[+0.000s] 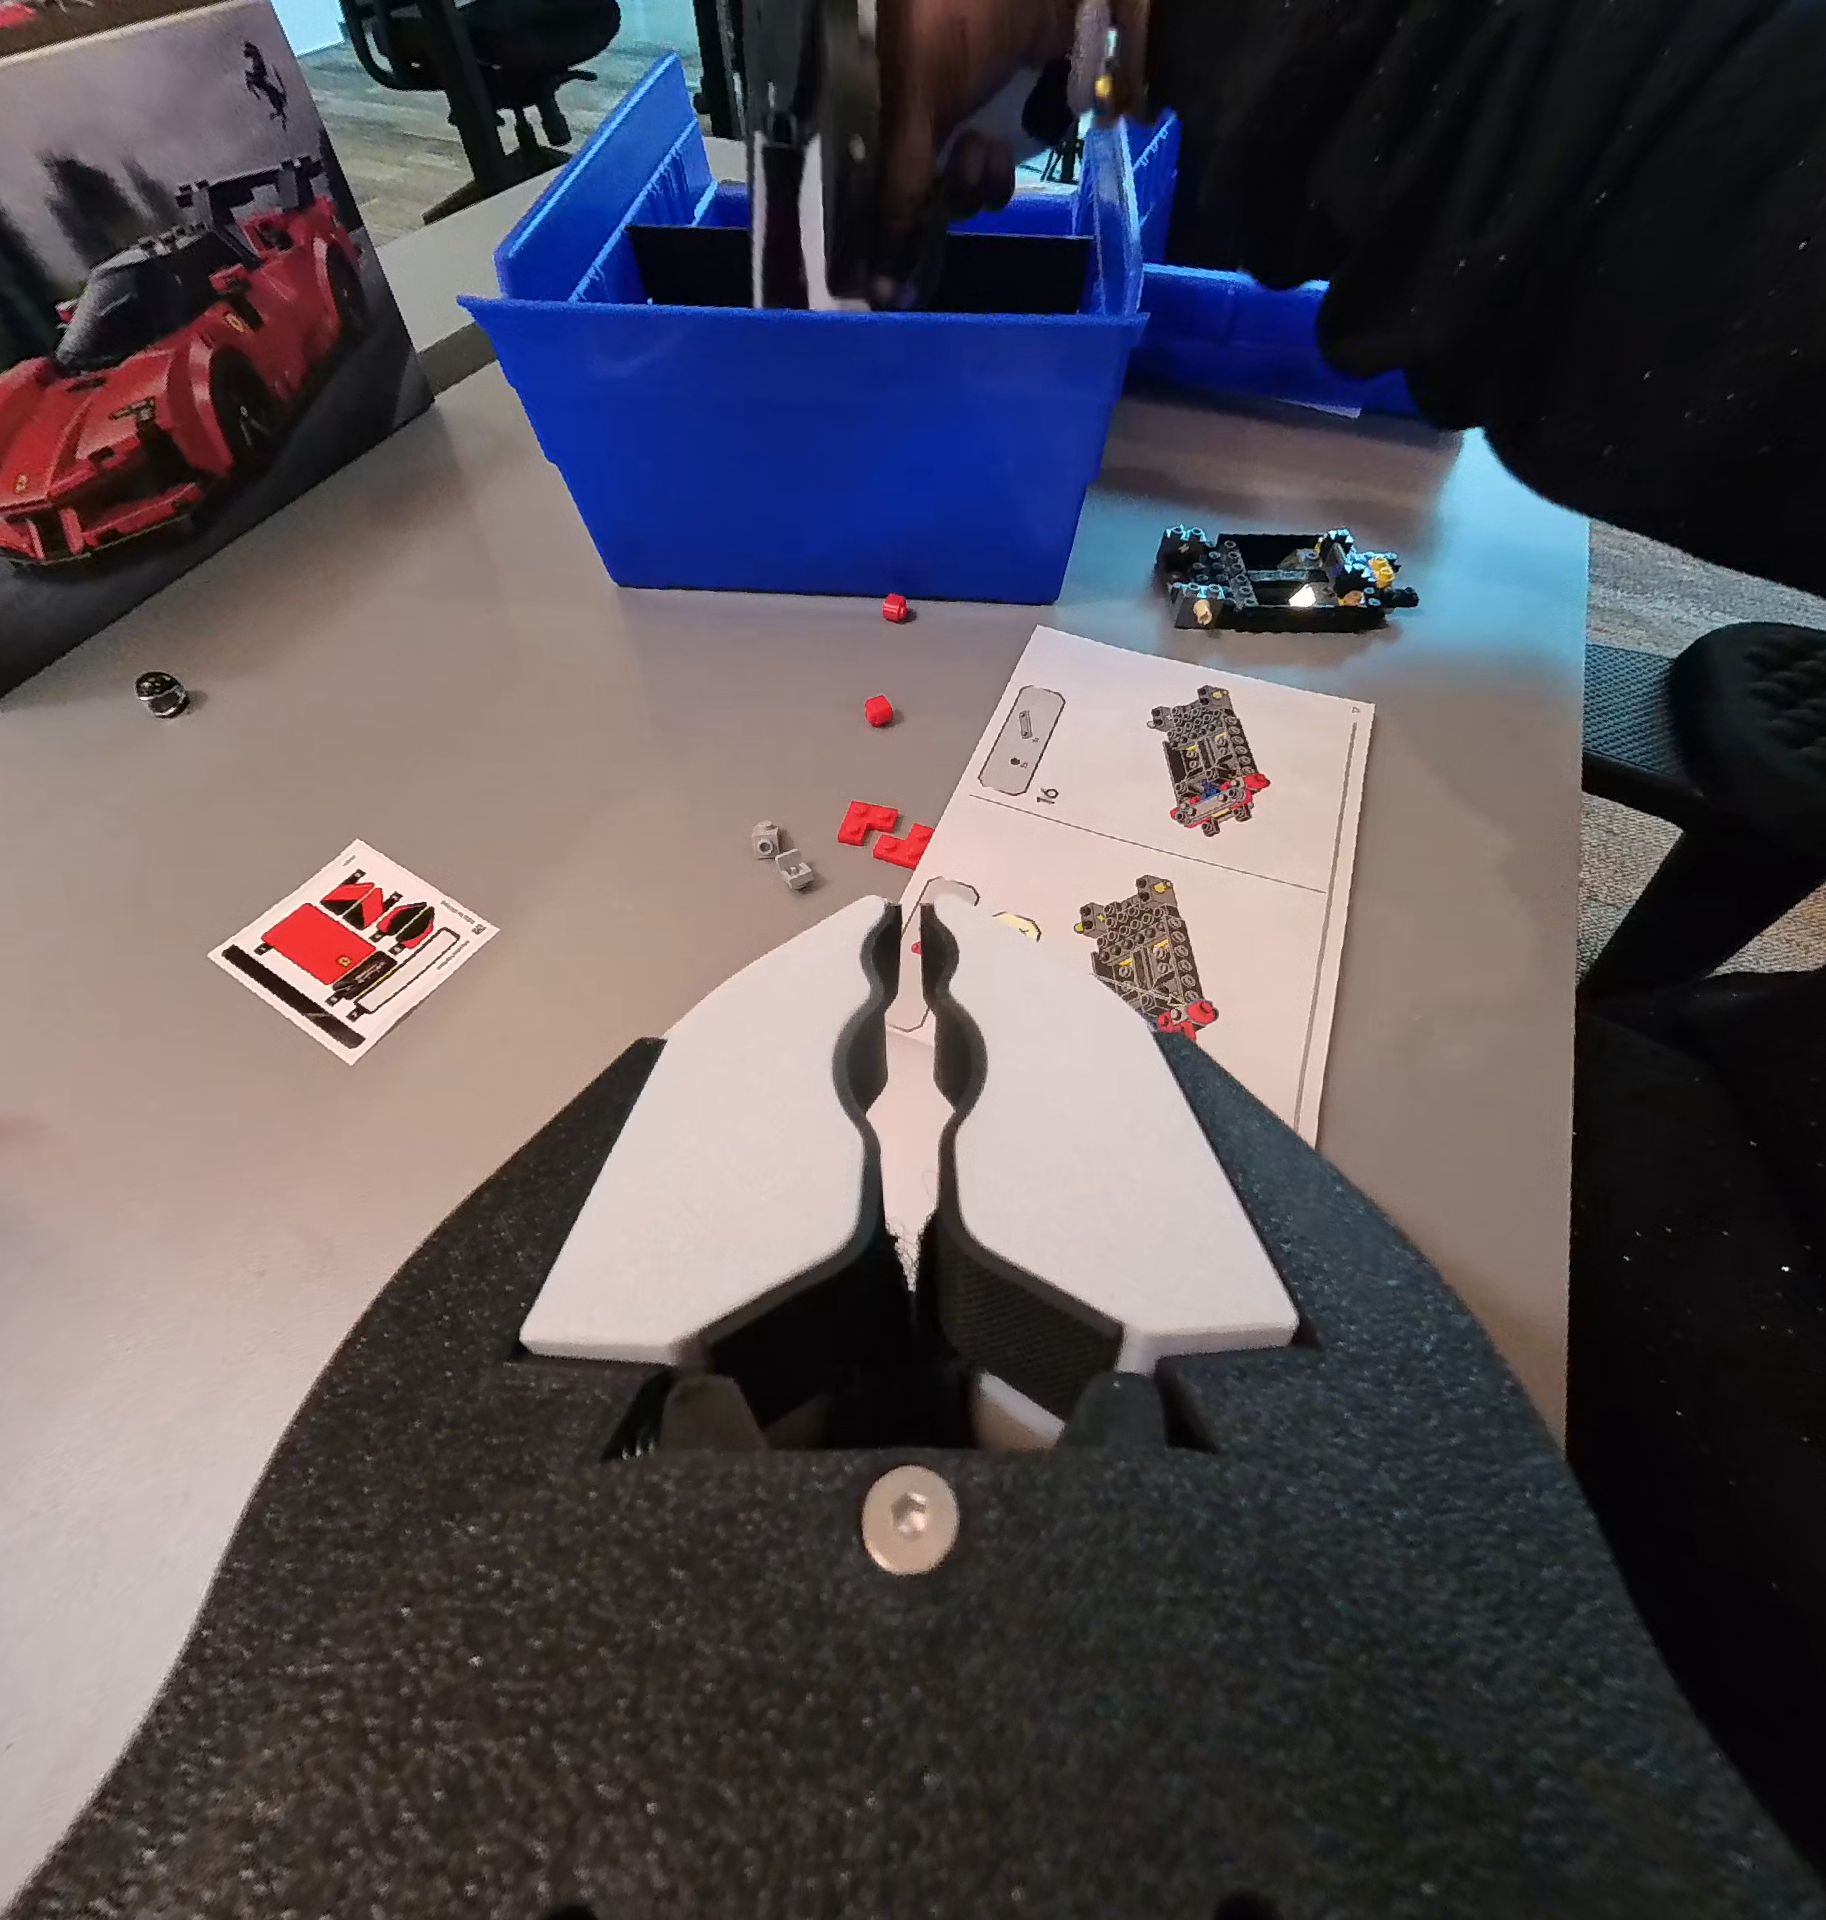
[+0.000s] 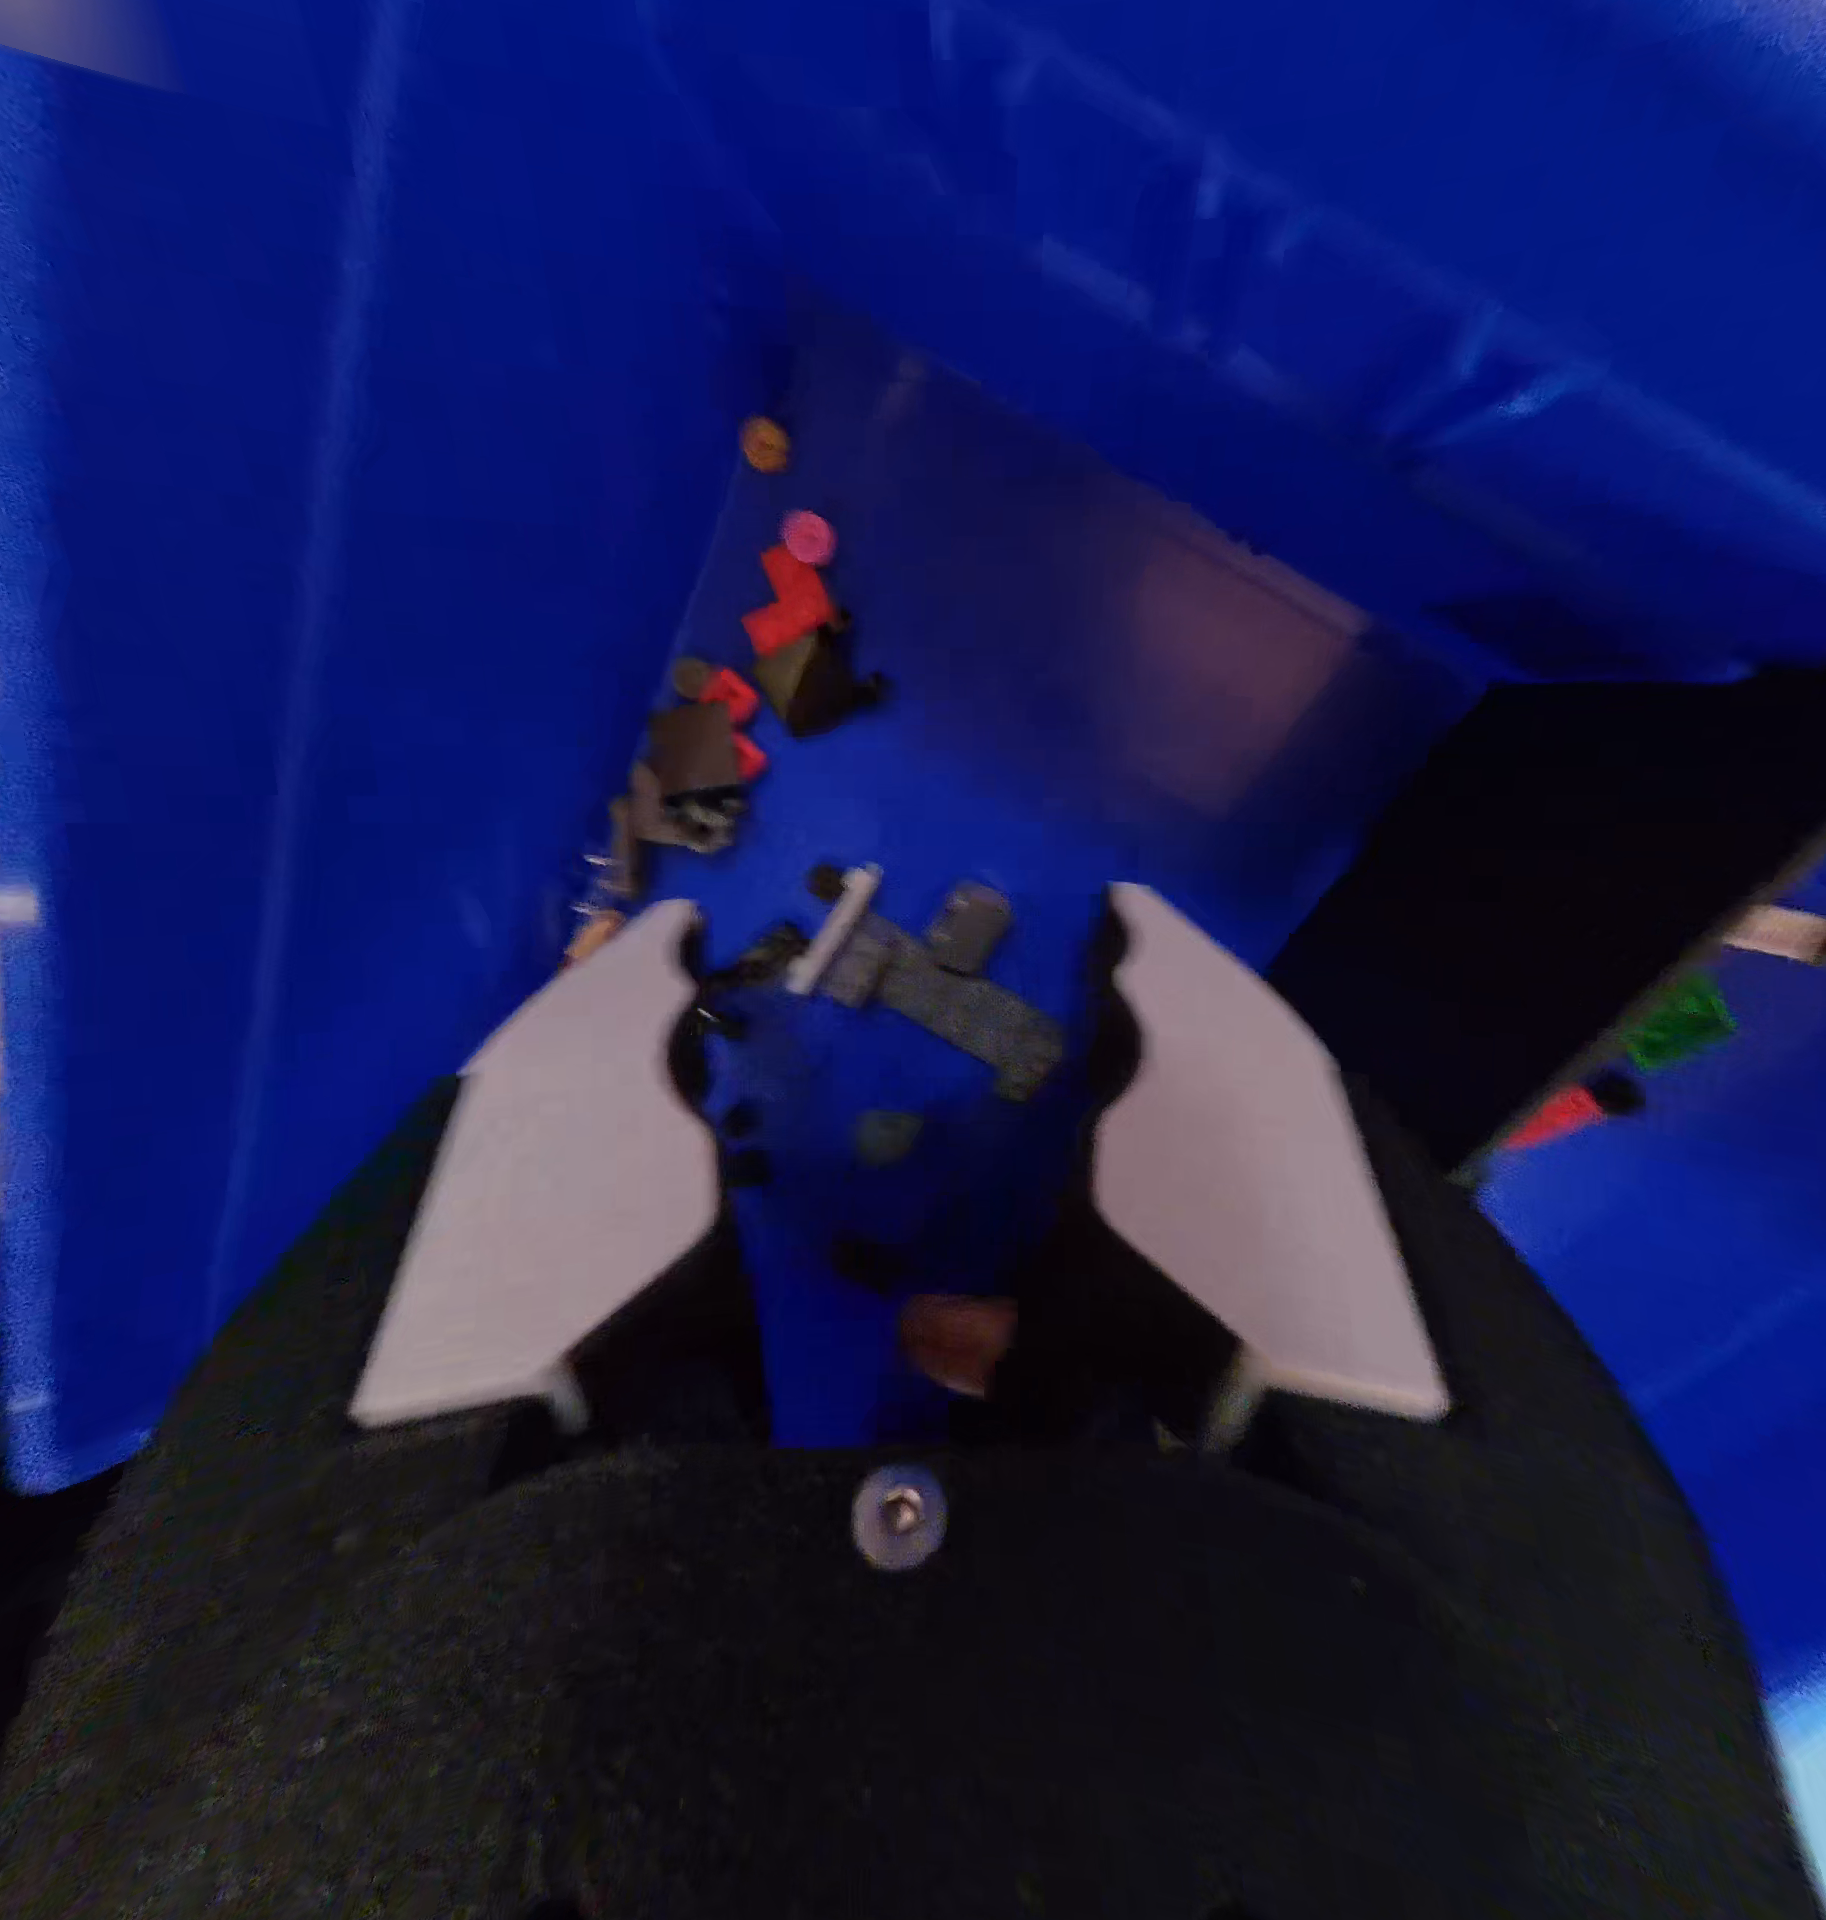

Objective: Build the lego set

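The left gripper [image 1: 910, 914] hangs low over the grey table [image 1: 473, 675], its two fingers pressed almost together with nothing between them. Just past its tips, at 1 o'clock, lies the instruction sheet [image 1: 1200, 831]. At 12 o'clock sit two red L-shaped plates [image 1: 883, 831] and two small grey bricks [image 1: 784, 854], touching nothing else. Farther, at 1 o'clock, rests the half-built black car chassis [image 1: 1283, 582], beside the blue bin [image 1: 815, 436].

The right gripper [image 2: 898, 914] is down inside that bin with its fingers spread wide, holding nothing. Right ahead of its tips, at 12 o'clock, lies a long grey piece [image 2: 950, 987]. More red and dark pieces [image 2: 774, 665] wait farther, at 11 o'clock.

The picture is blurry, so I think it should slow down. Pick just one piece, put one finger on each side, then squeeze gently and lift straight up.
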`<state>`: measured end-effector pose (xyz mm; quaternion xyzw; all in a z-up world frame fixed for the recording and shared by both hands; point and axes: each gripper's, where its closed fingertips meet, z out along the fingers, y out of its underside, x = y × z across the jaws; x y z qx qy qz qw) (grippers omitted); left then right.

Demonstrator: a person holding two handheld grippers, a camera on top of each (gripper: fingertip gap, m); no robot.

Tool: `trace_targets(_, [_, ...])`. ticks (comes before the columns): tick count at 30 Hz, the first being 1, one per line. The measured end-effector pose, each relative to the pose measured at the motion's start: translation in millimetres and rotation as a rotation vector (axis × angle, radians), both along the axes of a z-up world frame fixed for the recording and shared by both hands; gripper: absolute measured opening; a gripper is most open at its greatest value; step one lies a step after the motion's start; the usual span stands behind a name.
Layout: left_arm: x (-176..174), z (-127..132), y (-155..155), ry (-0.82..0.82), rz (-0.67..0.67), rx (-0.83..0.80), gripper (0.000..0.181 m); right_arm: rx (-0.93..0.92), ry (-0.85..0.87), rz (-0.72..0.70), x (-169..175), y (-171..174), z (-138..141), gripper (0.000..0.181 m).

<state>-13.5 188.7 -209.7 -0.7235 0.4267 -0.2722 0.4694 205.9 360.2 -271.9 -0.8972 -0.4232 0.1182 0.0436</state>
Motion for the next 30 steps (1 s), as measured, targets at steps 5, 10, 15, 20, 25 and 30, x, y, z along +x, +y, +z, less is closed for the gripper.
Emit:
trace_targets(5, [0.4,-0.6,-0.2,0.003,-0.001,0.000,0.004,-0.069,-0.001,-0.027,-7.1,-6.1,-0.7,0.122])
trace_targets(10, [-0.9,1.3,0.0,0.000,0.004,0.007,0.004,-0.060,-0.003,-0.030,-6.8,-5.9,-0.5,0.122])
trace_targets(15, [-1.9,0.9,0.5,0.002,0.007,0.006,0.004,-0.061,-0.010,-0.034,-6.7,-5.6,-1.0,0.122])
trace_targets(20, [-2.3,1.7,0.3,0.005,0.008,0.010,0.004,-0.059,-0.012,-0.038,-6.4,-5.6,-1.1,0.122])
trace_targets(25, [-2.1,1.0,0.2,0.013,0.009,0.014,0.004,-0.027,-0.038,-0.012,-2.9,-2.3,-0.1,0.089])
trace_targets(30, [-1.9,-0.3,0.2,0.021,0.009,0.014,0.004,0.087,-0.094,0.065,4.6,6.1,9.8,0.001])
